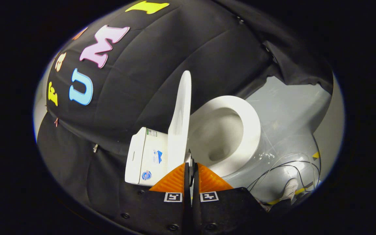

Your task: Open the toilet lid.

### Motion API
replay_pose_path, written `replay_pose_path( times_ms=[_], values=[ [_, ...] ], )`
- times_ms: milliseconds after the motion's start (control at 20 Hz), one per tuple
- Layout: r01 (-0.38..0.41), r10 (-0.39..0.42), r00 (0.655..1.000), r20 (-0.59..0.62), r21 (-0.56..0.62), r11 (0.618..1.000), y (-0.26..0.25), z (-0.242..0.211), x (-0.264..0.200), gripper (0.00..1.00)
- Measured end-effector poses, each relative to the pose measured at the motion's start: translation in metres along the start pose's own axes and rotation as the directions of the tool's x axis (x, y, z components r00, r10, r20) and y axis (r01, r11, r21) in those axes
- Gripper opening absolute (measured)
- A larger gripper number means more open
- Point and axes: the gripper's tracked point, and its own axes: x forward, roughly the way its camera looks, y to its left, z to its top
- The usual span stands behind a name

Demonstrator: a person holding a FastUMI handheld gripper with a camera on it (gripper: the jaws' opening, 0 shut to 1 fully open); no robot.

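Note:
The white toilet lid [180, 120] is raised and stands upright, seen edge-on, next to the white tank [144, 160]. To its other side the seat ring [251, 129] and the open bowl [219, 137] are uncovered. My gripper [191, 164] is shut, its two fingers pressed together with nothing visible between them. The fingertips [204, 178] sit just short of the lid's near edge, where lid and seat meet. Whether they touch the lid I cannot tell.
The toilet stands on a glossy grey floor [282, 111] against the black cloth wall [148, 85]. Thin cables [282, 168] run over the floor beside the bowl, and a person's light shoe [290, 189] is near them, to the right of the fingers.

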Motion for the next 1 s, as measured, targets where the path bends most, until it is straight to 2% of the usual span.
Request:
replay_pose_path(
  times_ms=[550,1000],
  values=[
    [0.138,-0.140,0.990,0.001,-0.160,0.977,0.082,0.000,-0.009,0.06],
    [0.181,-0.185,0.983,0.008,-0.257,0.949,0.118,-0.006,-0.009,0.07]
  ],
)
